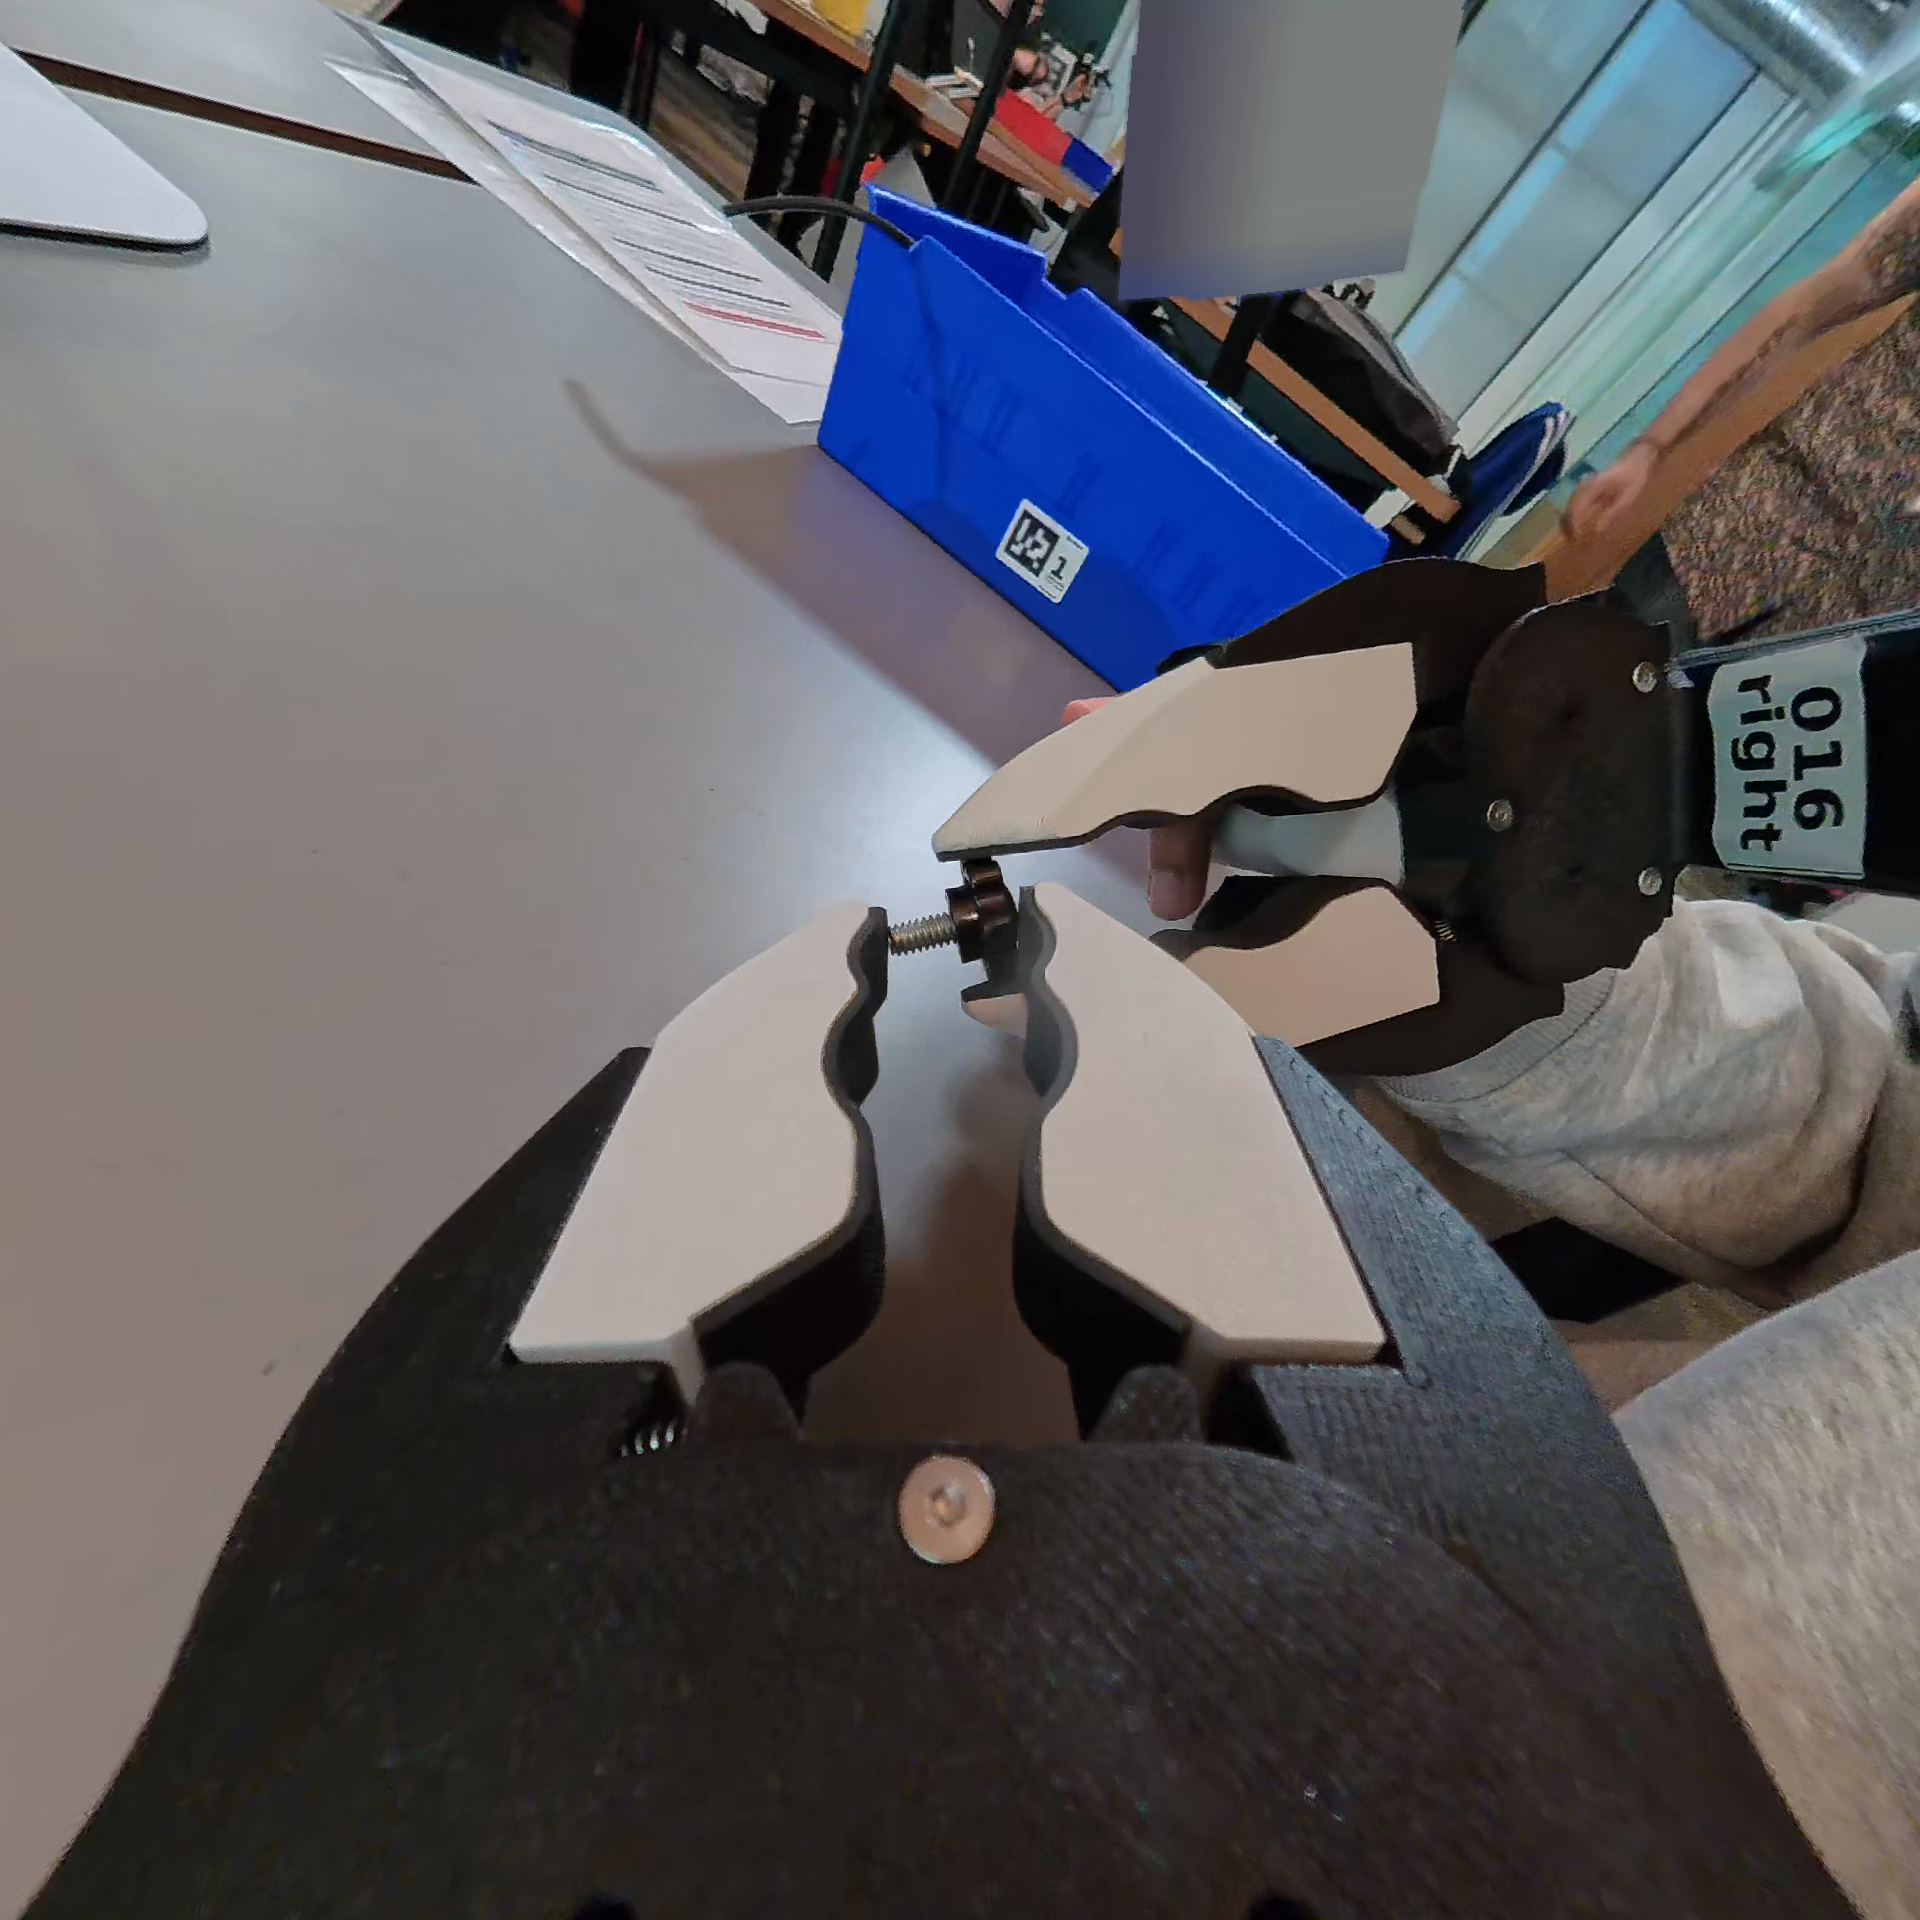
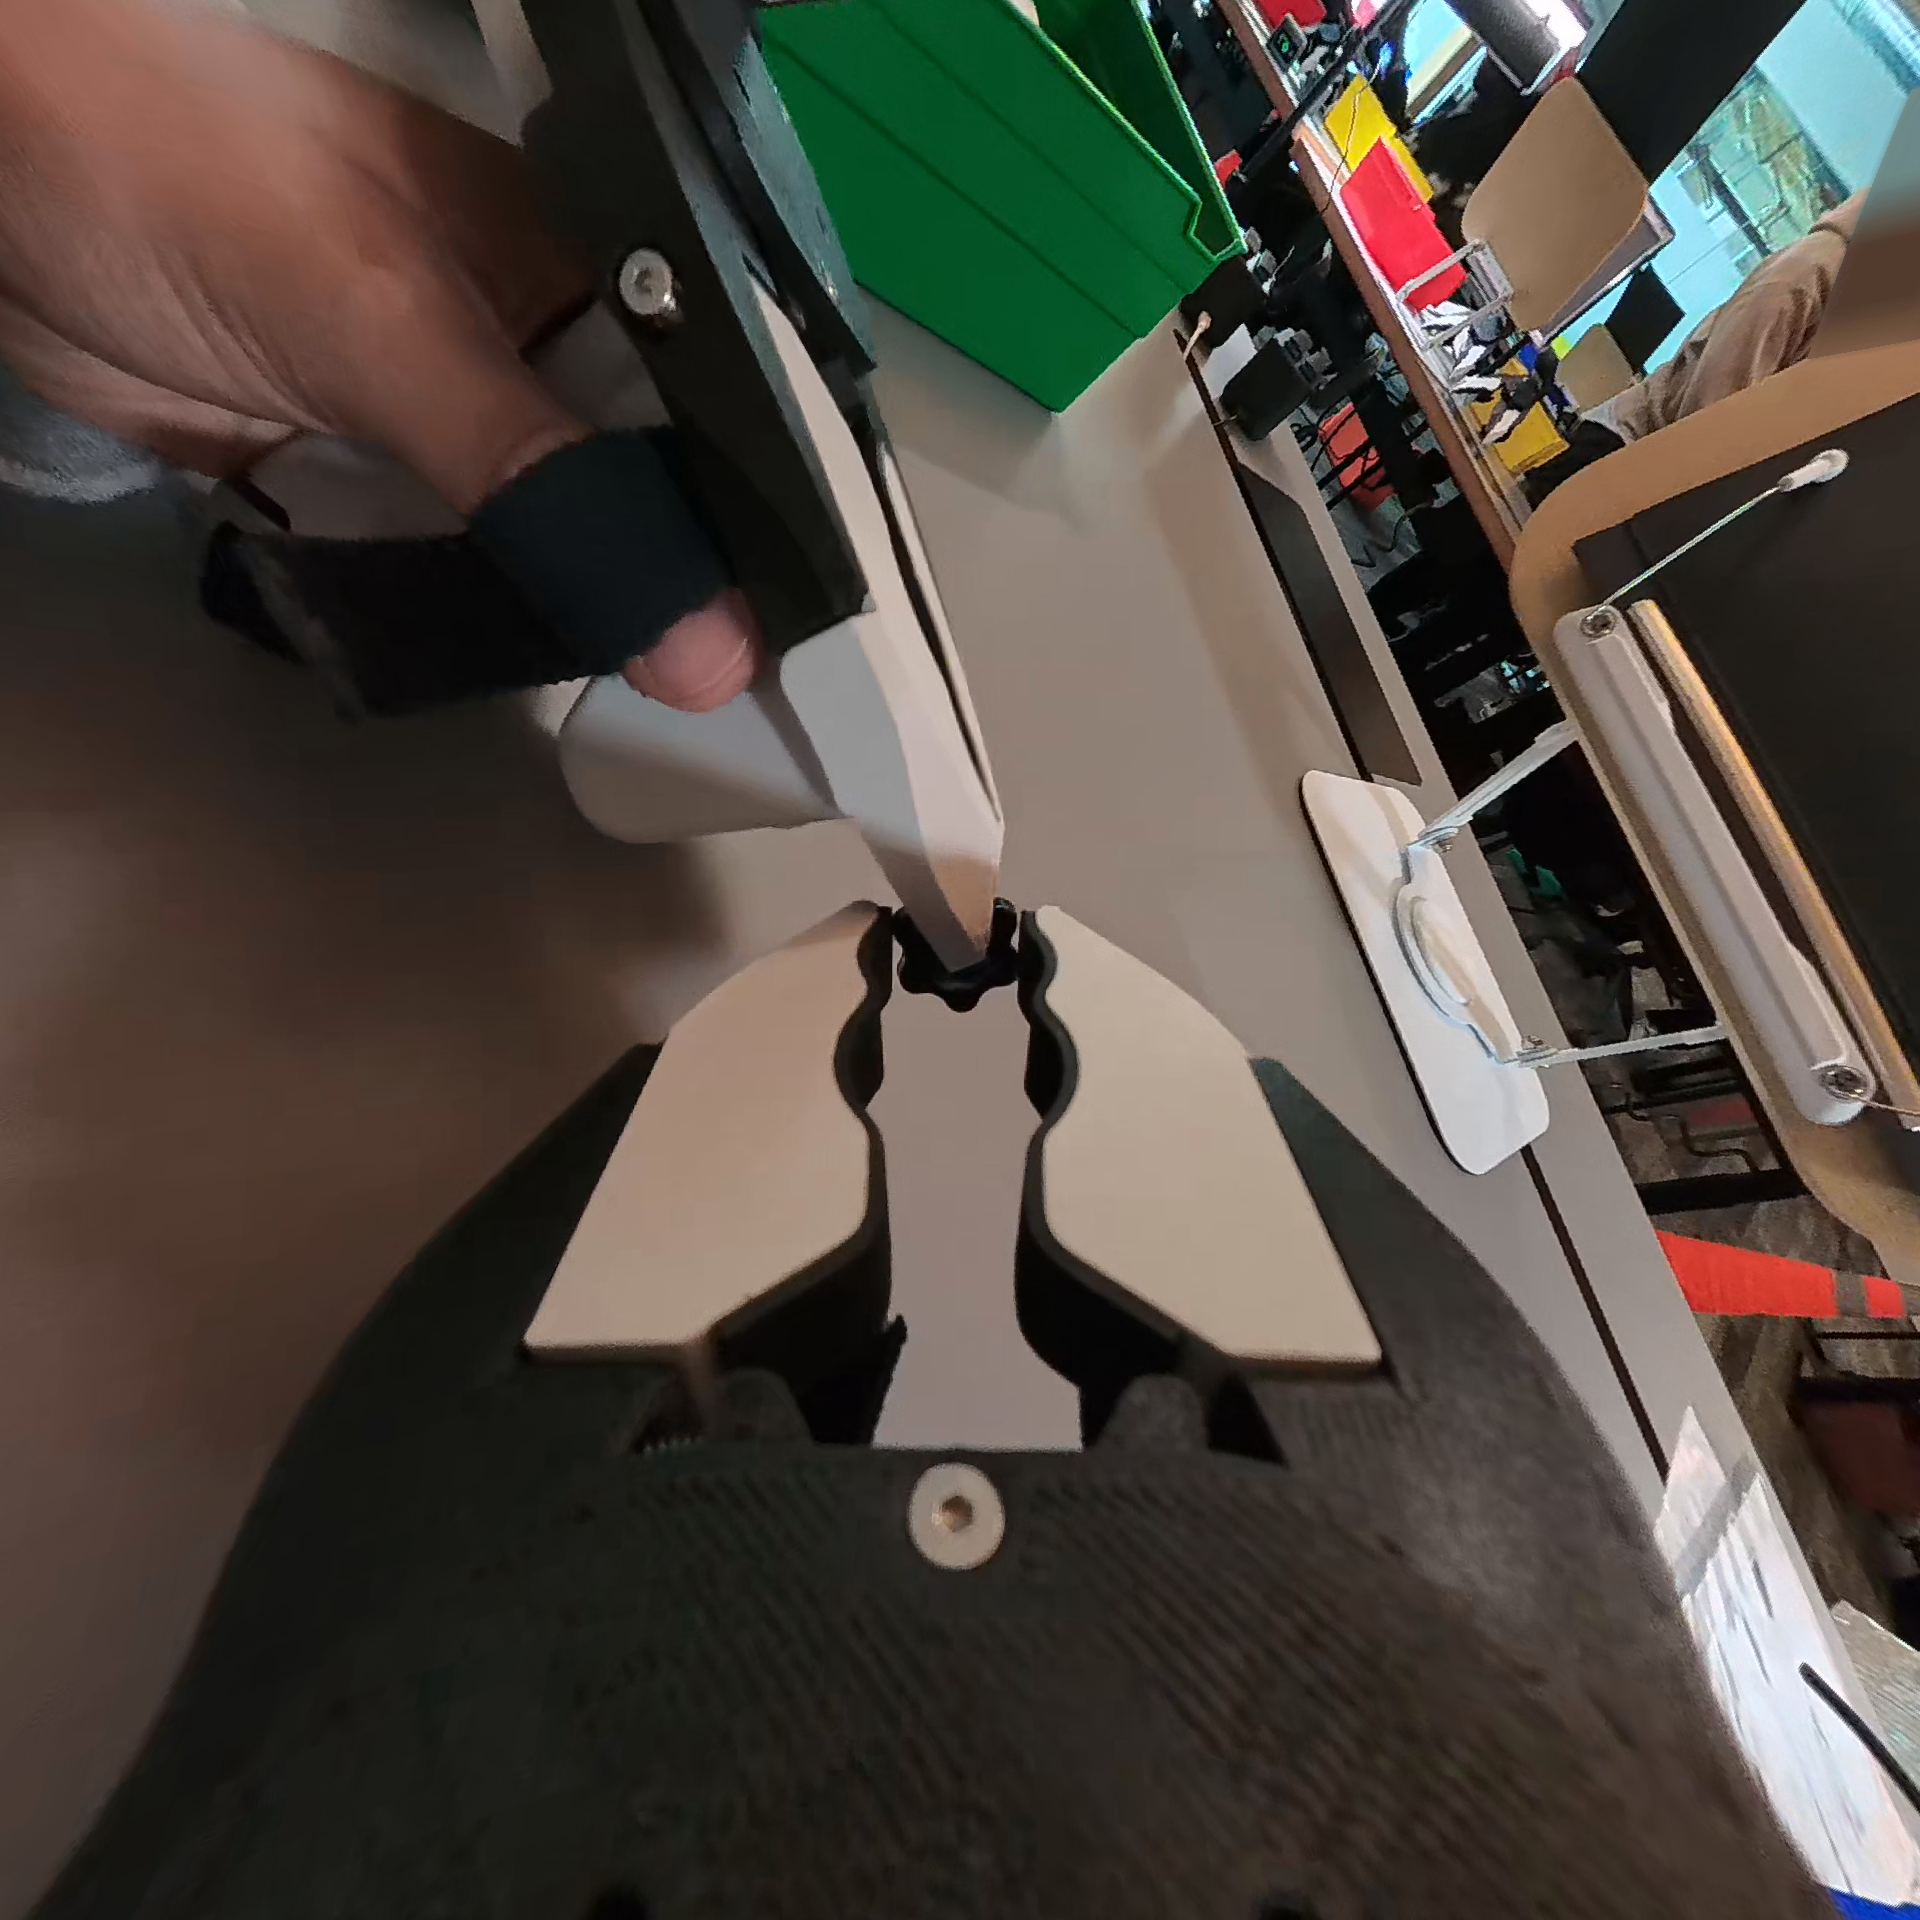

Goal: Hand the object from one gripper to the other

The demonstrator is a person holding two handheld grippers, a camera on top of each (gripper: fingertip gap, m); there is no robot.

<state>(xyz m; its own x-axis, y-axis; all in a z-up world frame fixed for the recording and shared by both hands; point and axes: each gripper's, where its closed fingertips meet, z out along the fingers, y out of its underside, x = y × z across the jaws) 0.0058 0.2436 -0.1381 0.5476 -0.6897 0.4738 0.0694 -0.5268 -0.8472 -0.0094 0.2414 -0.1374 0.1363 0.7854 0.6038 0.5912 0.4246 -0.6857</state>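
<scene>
Bright, even daylight comes from the windows (image 1: pixel 1621 208); soft shadows lie on the grey table (image 1: pixel 416 623); wide-angle bending curves the edges; the right wrist view is blurred, worst at the hand (image 2: pixel 260 312) and lower corners.

Knob screw (image 2: pixel 951 961): in the right wrist view only a black lobed rim shows; the left gripper's fingers (image 2: pixel 935 831) cover its middle and thread.
Right gripper's lower finger (image 1: pixel 1314 971): its tip is hidden behind the near finger in the left wrist view.
Green bin (image 2: pixel 997 197): cut off by the top edge.
Blue bin (image 1: pixel 1049 436): its inside cannot be seen.
Shelves, upper right (image 2: pixel 1455 312): items too small to tell.
</scene>
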